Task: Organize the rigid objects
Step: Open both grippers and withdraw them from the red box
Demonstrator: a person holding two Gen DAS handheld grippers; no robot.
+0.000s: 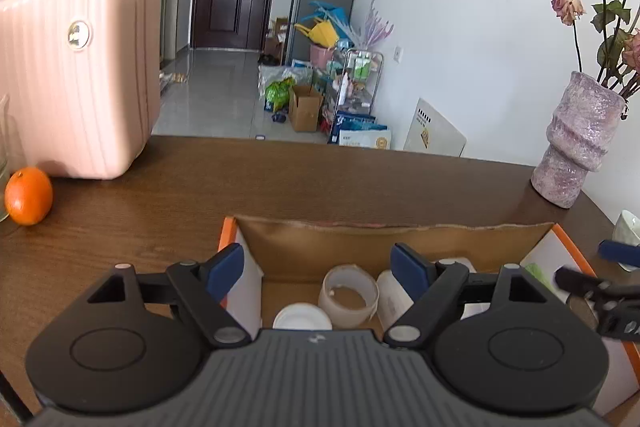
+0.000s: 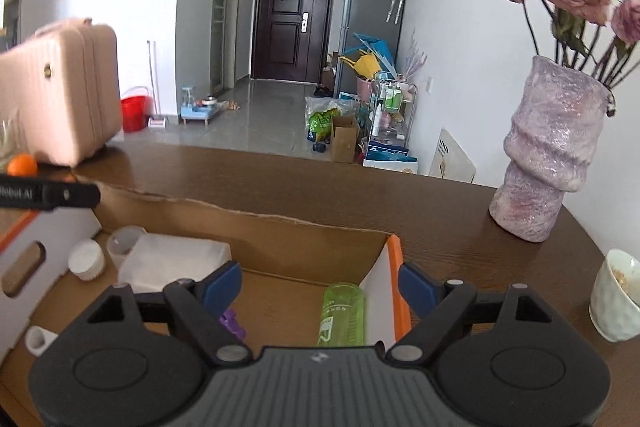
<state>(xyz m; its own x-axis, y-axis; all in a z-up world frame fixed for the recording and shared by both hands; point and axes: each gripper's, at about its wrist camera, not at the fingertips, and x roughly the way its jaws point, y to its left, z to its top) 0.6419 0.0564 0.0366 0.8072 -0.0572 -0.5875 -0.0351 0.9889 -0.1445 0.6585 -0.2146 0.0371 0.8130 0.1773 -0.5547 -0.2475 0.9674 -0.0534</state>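
- An orange (image 1: 28, 195) sits at the left edge of the brown wooden table (image 1: 160, 211), touching a clear glass at the frame's border, just in front of an upright pink hard-shell case (image 1: 80, 67)
- The left gripper (image 1: 317, 267) hovers over the left half of an open cardboard box (image 1: 312, 235) with orange edges; its blue-padded fingers are spread wide and grip nothing
- Between those fingers, on the box floor, lie a white round lid (image 1: 302, 317), a roll of clear tape (image 1: 349, 295) tilted on its side, and a white container (image 1: 394, 301) touching the roll
- In the right wrist view the same box holds a white ridged cup (image 2: 86, 261), a folded white packet (image 2: 172, 261) and a small white piece (image 2: 40, 341) near the left wall
- The right gripper (image 2: 320, 285) hangs over the box's right end, fingers spread apart and empty
- Below it a purple object (image 2: 231, 323) peeks past the left finger, and a green translucent bottle (image 2: 343, 313) lies beside the right wall
- Right of the box, a mottled purple vase (image 2: 548, 155) with dried roses stands on the table, and nearer, a white bowl (image 2: 616, 301)
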